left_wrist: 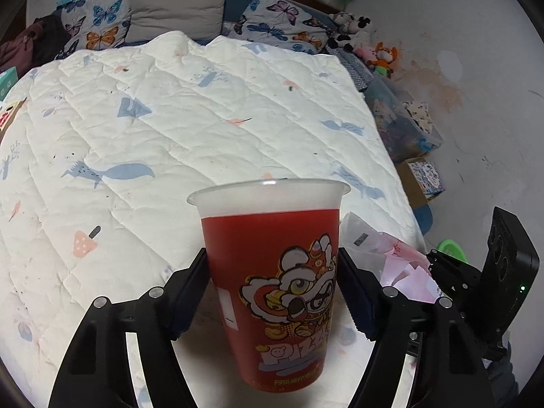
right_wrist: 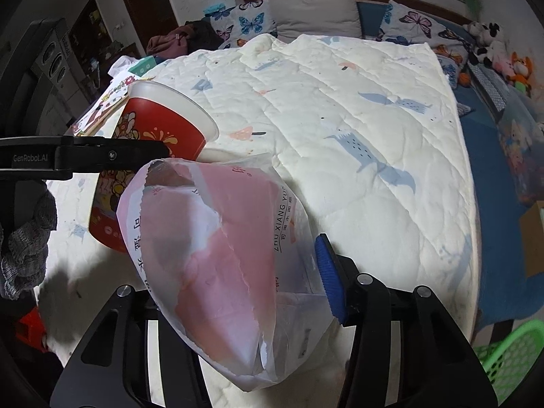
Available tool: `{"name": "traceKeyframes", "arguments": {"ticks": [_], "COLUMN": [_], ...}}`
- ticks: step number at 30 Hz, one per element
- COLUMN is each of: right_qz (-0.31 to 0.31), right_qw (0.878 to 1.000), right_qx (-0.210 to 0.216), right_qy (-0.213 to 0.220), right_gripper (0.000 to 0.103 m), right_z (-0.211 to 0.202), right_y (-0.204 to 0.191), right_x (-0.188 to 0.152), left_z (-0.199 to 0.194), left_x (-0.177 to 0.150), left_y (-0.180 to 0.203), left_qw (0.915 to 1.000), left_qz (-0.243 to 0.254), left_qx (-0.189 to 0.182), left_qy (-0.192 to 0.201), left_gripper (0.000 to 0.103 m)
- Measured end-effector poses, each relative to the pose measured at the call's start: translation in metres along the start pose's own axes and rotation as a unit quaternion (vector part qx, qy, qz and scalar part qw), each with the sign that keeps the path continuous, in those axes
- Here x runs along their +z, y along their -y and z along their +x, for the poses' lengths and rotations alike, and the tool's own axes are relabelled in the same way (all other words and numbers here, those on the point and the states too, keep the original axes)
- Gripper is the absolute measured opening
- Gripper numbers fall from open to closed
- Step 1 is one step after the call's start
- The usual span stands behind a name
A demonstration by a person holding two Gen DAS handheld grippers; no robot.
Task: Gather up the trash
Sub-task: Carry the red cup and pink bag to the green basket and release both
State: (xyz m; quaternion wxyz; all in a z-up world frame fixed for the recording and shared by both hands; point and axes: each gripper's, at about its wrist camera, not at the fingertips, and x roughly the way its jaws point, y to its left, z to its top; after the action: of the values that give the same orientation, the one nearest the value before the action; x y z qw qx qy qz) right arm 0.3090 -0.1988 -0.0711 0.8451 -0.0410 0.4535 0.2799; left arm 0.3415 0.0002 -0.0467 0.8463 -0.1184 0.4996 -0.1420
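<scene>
A red plastic cup [left_wrist: 272, 289] with a cartoon lion print and a frosted rim stands upright on the white quilt [left_wrist: 190, 108]. My left gripper [left_wrist: 272, 261] is shut on it, a pad against each side. In the right wrist view the cup [right_wrist: 159, 129] shows at the left, with one left finger [right_wrist: 112, 153] across it. My right gripper [right_wrist: 238, 265] is shut on a crumpled pink and white plastic bag [right_wrist: 221, 244]. Its blue right pad [right_wrist: 329, 278] presses the bag and the other pad is hidden behind it. The bag [left_wrist: 401, 261] lies just right of the cup.
The quilt covers a bed with butterfly pillows [left_wrist: 102, 20] at its head. Stuffed toys [left_wrist: 367, 40] and boxes [left_wrist: 421, 180] line the right side. A green basket [right_wrist: 510, 350] stands at the bed's near right corner. A printed paper packet [right_wrist: 112, 102] lies on the left edge.
</scene>
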Motion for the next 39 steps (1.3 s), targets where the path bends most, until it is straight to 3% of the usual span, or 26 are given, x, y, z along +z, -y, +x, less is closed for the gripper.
{"name": "traceKeyframes", "arguments": {"ticks": [20, 28, 39], "right_qz": [0.090, 0.147, 0.232], "right_qw": [0.992, 0.980, 0.951], "right_qx": [-0.071, -0.124, -0.198], "right_qy": [0.047, 0.058, 0.052], "right_gripper": [0.051, 0.051, 0.052], "right_z": [-0.101, -0.150, -0.190], "right_y": [0.019, 0.049, 0.117], "right_x": [-0.084, -0.137, -0.200], "left_z": [-0.033, -0.033, -0.017], "left_x": [-0.039, -0.055, -0.071], "left_y": [0.090, 0.140, 0.204], "left_qw": [0.9940, 0.9875, 0.9783], "left_qz": [0.089, 0.126, 0.164], "left_qx": [-0.064, -0.094, -0.122], "left_qy": [-0.003, -0.011, -0.034], "left_gripper": [0.069, 0.069, 0.070]}}
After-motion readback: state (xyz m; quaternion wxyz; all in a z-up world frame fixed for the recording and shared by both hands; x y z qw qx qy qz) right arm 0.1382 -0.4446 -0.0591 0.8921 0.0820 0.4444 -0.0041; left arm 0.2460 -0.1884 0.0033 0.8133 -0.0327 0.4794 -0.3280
